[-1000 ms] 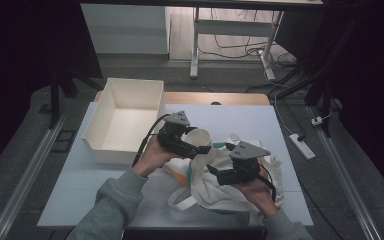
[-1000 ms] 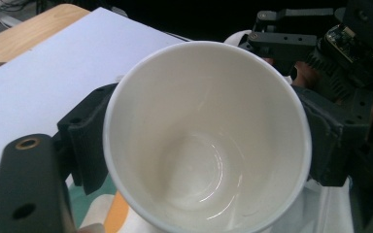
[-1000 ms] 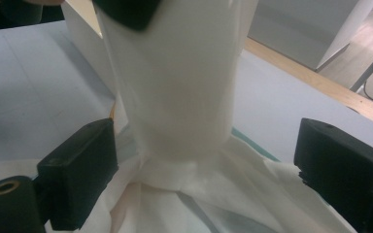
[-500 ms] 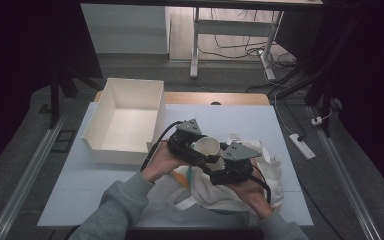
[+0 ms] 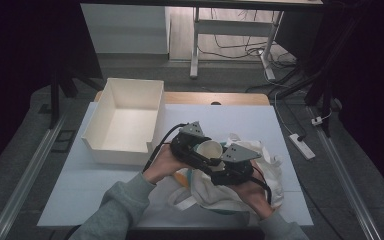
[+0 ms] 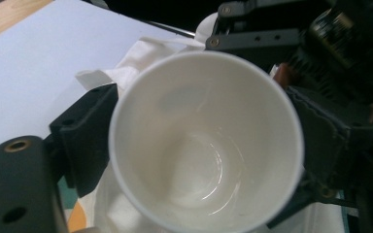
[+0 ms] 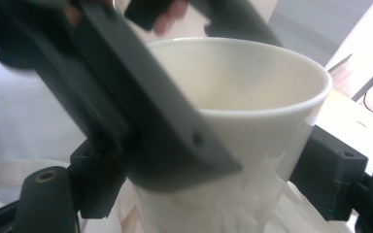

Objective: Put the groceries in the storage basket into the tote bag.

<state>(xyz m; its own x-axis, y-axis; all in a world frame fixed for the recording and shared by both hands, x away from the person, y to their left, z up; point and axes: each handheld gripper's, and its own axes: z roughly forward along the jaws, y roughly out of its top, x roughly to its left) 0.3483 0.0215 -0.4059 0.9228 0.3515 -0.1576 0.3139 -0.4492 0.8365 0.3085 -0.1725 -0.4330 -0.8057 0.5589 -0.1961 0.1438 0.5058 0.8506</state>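
Spreading across the table [image 5: 105,175], largest of all, the white box [image 5: 125,122] stands empty at the left, likely the place to put things. A cloth bag [image 5: 260,170] lies crumpled under both hands. Above it the paper cup [image 5: 209,149] is clasped by the left gripper [image 5: 200,150], mouth toward its camera. The right gripper [image 5: 225,162] has just been closing, its jaws flanking the cup [image 7: 252,97], probably to take it over; whether its pads touch yet is hard to tell.
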